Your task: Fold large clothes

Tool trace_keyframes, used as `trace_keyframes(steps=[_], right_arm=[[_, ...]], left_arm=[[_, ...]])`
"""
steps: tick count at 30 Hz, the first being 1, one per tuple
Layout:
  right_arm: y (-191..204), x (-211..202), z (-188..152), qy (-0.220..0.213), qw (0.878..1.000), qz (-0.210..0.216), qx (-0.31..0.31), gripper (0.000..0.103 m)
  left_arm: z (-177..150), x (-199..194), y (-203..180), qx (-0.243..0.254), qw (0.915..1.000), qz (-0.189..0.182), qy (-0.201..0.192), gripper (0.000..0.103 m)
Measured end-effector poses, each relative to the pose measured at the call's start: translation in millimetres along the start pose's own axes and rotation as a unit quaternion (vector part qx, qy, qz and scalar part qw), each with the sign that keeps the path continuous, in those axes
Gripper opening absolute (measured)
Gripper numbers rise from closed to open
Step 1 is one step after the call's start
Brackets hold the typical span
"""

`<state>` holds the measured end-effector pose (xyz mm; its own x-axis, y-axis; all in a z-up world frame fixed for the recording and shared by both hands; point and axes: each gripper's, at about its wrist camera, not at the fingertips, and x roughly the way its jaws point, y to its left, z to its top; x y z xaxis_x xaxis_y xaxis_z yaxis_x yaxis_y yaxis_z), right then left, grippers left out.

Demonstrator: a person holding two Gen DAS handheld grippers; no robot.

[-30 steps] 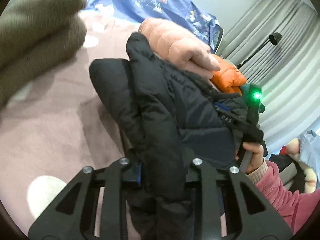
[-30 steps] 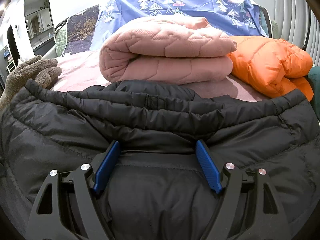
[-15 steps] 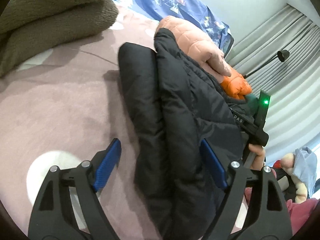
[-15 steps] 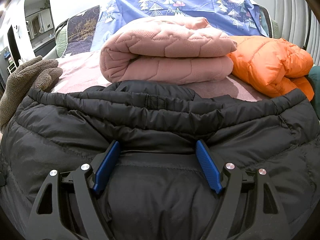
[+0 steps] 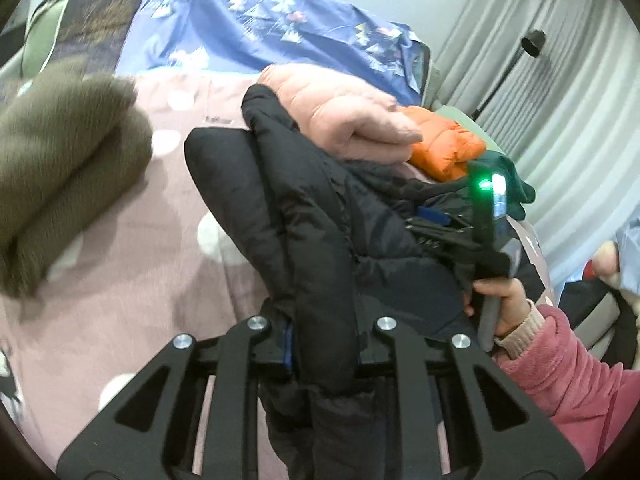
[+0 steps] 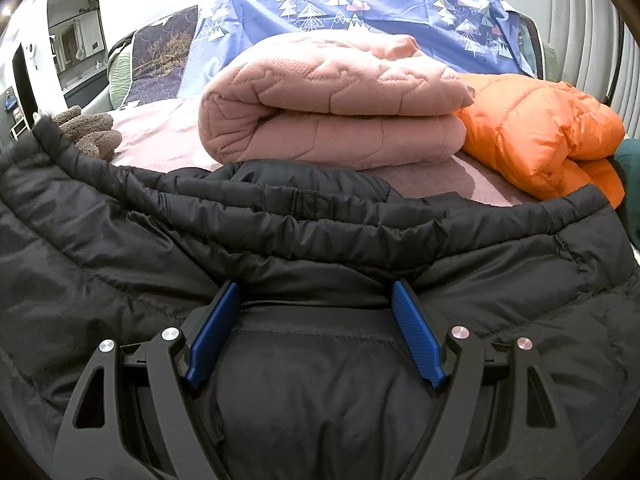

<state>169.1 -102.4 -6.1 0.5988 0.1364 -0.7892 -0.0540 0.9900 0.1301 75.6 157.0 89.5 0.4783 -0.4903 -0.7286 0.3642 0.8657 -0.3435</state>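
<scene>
A: Bed (image 5: 120,264) first, since it fills most of both views: pinkish sheet with pale dots, and a blue tree-print cover (image 6: 360,12) draped up at the far end. We've got the black puffer jacket (image 5: 320,240) lying on it, bunched into a thick fold on the near side.

B: Yep, and in the right wrist view the same black puffer jacket (image 6: 320,248) spreads right across the bottom half, with its rolled edge running side to side in front of the other stuff.

A: Behind it we see the folded pink quilted blanket (image 6: 336,108), with the orange puffer jacket (image 6: 540,128) touching it on the right. A brownish fleece thing (image 5: 60,168) sits on the far left, blurry in our left view.

B: Claws now. Our left claw (image 5: 324,344) is pinched narrow on a ridge of the black jacket, with fabric bulging up between the fingers.

A: And our right claw (image 6: 316,320) stands wide, its blue pads (image 6: 216,328) resting against the jacket on either side of a hump, not squeezing it.

B: From the left view we also catch the right hand (image 5: 500,300) in a pink sleeve, holding the handle with a green light on.
</scene>
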Motion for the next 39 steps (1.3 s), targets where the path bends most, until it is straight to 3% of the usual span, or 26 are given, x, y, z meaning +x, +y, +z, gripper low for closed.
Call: trace_keyframes(steps=[8, 12, 17, 21, 23, 24, 29, 34, 39], right_arm=[[-2.3, -0.7, 2.3, 0.004, 1.0, 0.002, 0.001, 0.079], [-2.7, -2.1, 3.0, 0.004, 1.0, 0.0, 0.0, 0.079], [-15.0, -39.9, -0.4, -0.02, 0.999, 0.024, 0.024, 0.079], [-18.1, -75.8, -13.5, -0.041, 0.997, 0.057, 0.024, 0.06], [-12.4, -66.1, -19.8, -0.016, 0.998, 0.051, 0.016, 0.055], [-8.7, -50.5, -26.1, -0.002, 0.999, 0.045, 0.012, 0.055], [8.8, -26.5, -28.3, -0.011, 0.999, 0.012, -0.028, 0.056], [1.1, -26.8, -28.1, -0.016, 0.999, 0.03, -0.02, 0.056], [-13.9, -59.2, -29.9, -0.035, 0.998, 0.057, 0.011, 0.055]], left_arm=[[29.0, -10.9, -60.8, 0.07, 0.9973, -0.02, -0.005, 0.019], [33.0, -2.0, -85.2, 0.096, 0.9952, -0.006, 0.012, 0.019], [47.3, 0.9, -89.8, 0.084, 0.996, 0.016, 0.024, 0.019], [54.1, 2.7, -92.7, 0.074, 0.9968, 0.016, 0.025, 0.019], [56.6, 3.2, -96.3, 0.069, 0.9972, 0.013, 0.025, 0.019], [57.5, 4.0, -98.8, 0.069, 0.9973, 0.012, 0.025, 0.019], [67.7, 15.6, -122.3, 0.076, 0.9962, 0.015, 0.038, 0.018], [79.3, 25.3, -145.0, 0.088, 0.9946, 0.015, 0.052, 0.018], [85.8, 25.7, -157.9, 0.096, 0.9937, 0.016, 0.056, 0.018]])
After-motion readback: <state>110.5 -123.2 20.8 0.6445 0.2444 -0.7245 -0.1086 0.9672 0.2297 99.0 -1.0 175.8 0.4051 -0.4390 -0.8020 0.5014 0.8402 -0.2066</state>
